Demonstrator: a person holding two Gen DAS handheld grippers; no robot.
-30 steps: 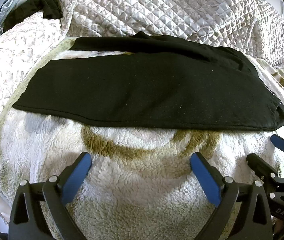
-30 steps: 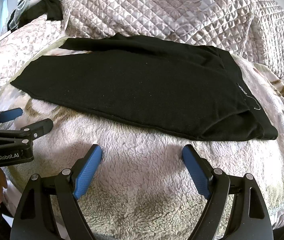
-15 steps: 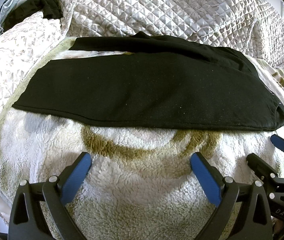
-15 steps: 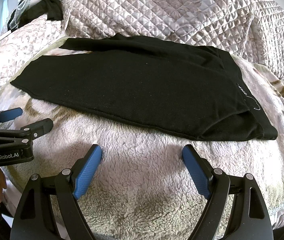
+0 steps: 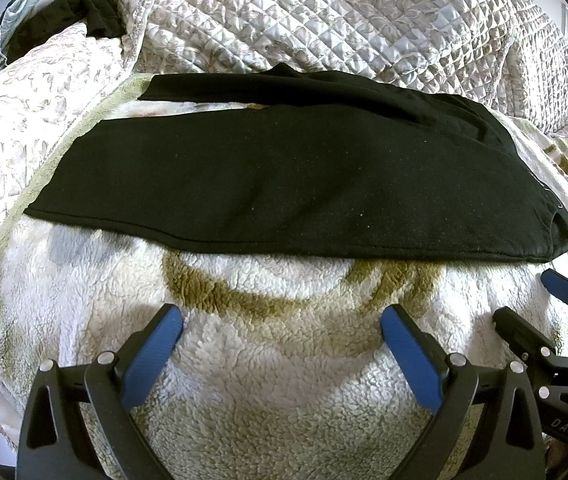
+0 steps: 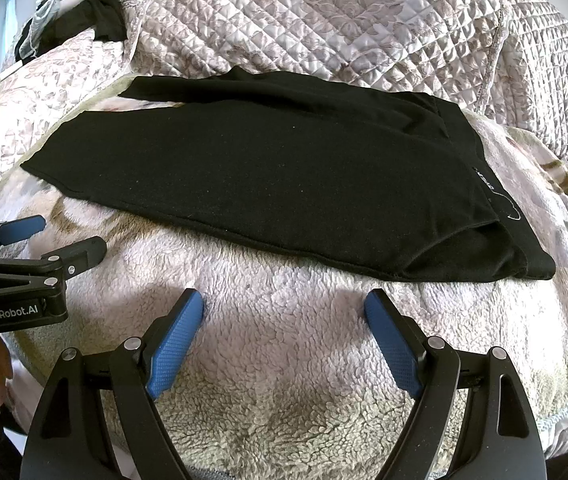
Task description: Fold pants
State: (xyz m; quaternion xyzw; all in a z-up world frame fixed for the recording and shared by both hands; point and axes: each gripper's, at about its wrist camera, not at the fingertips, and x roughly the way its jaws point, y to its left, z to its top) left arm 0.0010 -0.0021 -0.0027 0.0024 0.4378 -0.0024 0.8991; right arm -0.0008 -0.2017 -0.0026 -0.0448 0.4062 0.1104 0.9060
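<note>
Black pants [image 5: 284,184] lie flat on a fleece blanket [image 5: 276,364], stretched lengthwise from the blanket's left edge to its right edge and occupying its far half. The two legs are laid side by side, the near leg broad and smooth, the far leg showing as a narrower strip behind it; a sliver of blanket shows between them toward the left end. The waistband [image 6: 495,208], with small white lettering, sits at the right end.

The left gripper [image 5: 282,334] hovers above the bare near part of the blanket, its blue-padded fingers spread wide and holding nothing. The right gripper [image 6: 284,312] hovers likewise just beside it, fingers spread wide and empty, short of the pants' near hem. Each gripper appears at the edge of the other's view.

A quilted bedspread [image 5: 343,28] rises behind the blanket. Dark clothing [image 6: 104,20] is heaped at the far left corner.
</note>
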